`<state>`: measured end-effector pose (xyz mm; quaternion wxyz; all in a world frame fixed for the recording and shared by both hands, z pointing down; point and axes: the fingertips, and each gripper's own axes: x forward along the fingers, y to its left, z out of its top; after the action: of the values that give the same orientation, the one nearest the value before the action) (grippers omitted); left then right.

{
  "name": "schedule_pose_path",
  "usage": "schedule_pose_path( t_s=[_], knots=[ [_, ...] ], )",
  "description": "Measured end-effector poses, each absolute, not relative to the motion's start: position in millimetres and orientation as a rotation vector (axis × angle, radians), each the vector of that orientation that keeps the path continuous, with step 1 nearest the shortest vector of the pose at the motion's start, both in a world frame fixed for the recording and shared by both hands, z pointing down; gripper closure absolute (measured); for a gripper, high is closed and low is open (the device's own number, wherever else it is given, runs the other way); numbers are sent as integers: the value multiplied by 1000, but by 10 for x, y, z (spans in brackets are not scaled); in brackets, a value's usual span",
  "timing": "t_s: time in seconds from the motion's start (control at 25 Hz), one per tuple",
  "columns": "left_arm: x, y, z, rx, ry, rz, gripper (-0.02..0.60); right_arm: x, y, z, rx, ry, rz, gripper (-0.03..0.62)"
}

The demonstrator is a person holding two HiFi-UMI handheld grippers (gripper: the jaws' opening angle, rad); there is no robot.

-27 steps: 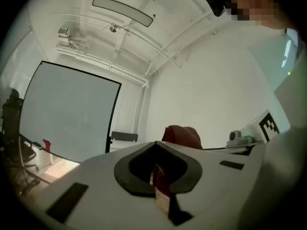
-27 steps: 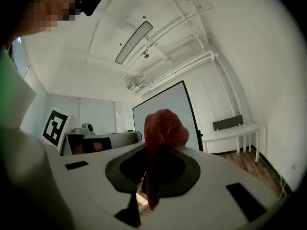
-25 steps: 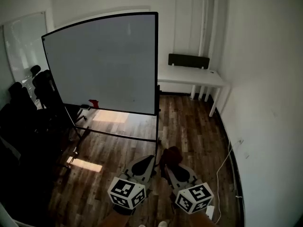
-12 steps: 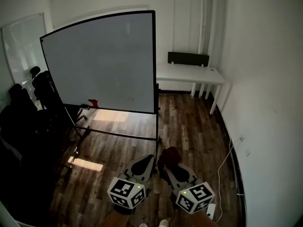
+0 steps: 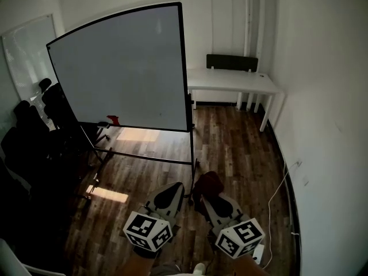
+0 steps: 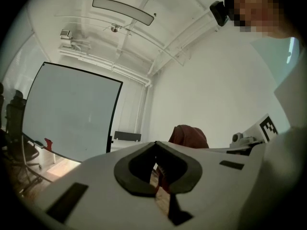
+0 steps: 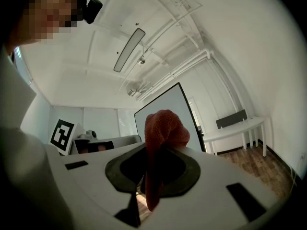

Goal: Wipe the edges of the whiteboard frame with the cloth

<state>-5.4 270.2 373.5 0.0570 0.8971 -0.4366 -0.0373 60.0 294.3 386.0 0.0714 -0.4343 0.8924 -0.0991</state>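
Compared with a second ago, I see the whiteboard (image 5: 121, 68) a little higher and further left in the head view, its top right corner closer to the upper edge. Both grippers have barely changed place. The left marker cube (image 5: 148, 232) has slid slightly down and left.

The board stands upright on its wheeled stand (image 5: 144, 157), well apart from the grippers, with wooden floor (image 5: 230, 148) between them. Its black frame (image 5: 184, 68) runs round the grey surface, and a small red object (image 5: 113, 120) sits on the lower edge at the left. Black chairs (image 5: 34, 131) crowd the left side beside the stand. A white bench (image 5: 230, 80) with a dark panel (image 5: 232, 62) on it stands against the back wall, right of the board. A white cable (image 5: 276, 194) trails along the right wall.

The left gripper (image 5: 174, 187) is held low at the bottom of the view, pointing toward the board. Its fingers (image 6: 144, 166) are pressed together with nothing between them. The right gripper (image 5: 206, 199) sits just beside it, angled the same way. Its fingers (image 7: 187, 169) are clamped on the dark red cloth (image 7: 163, 128), which bunches up above the tips and hangs down between them. The cloth touches nothing on the board.
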Motion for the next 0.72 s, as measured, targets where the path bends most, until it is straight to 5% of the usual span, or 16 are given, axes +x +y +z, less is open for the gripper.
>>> schedule_pose_path(
  t_s=[0.72],
  knots=[
    [-396, 687, 3602, 2825, -1233, -136, 574, 139, 957, 3767, -1451, 2670, -227, 549]
  ],
)
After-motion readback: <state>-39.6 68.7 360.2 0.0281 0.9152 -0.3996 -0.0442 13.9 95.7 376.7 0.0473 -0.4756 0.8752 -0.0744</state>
